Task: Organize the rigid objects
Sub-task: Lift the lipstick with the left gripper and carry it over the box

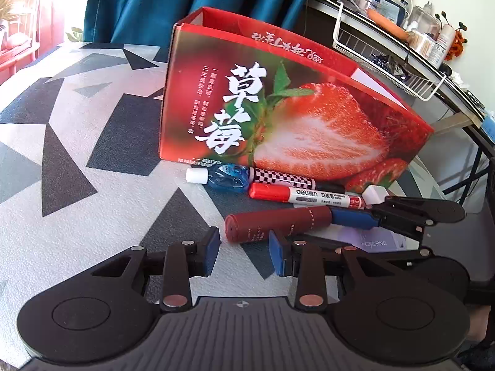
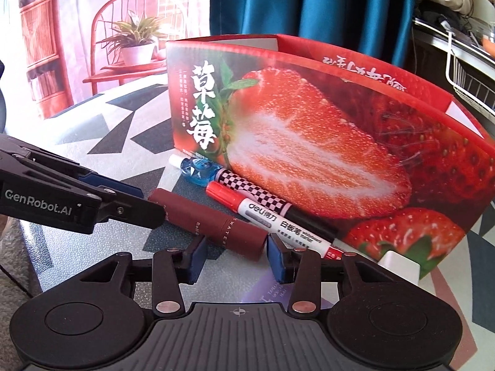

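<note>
Seeing both grippers on one tube (image 2: 216, 225), which lies flat on the table (image 1: 92, 170) in front of the box (image 1: 309, 117). Dark red, with small lettering on its side: "WATER" and "Roll" are all I can make out.

- Left gripper (image 1: 246, 247): narrow, pads on either side of the tube's round end and against it. "GenRobot.AI" is printed in white on its side.
- Right gripper (image 2: 235, 253): narrow, clamped on the other end. Seen from the left wrist camera, one of its blue pads (image 1: 352, 218) sits right on the tube.
- The box is open-topped, red, and printed with a sliced strawberry. Big white "草莓" is on the front with small columns of Chinese beside it, too fine to read. More white script runs upside down on the inner flap.
- Three things lie in a row between box and tube:
  - correction tape (image 1: 229, 179), blue with a white cap, touching the foot of the box
  - pen (image 1: 284, 179) with a black-and-white check pattern
  - marker (image 1: 306, 196), red cap, label "deli" and "白板笔"
- A white block (image 1: 376, 193) lies near the marker's tip.
- A pale booklet (image 1: 377, 241) lies under the tube's far end; its print is unreadable.
- The table cloth has a grey, black and white triangle pattern.
</note>
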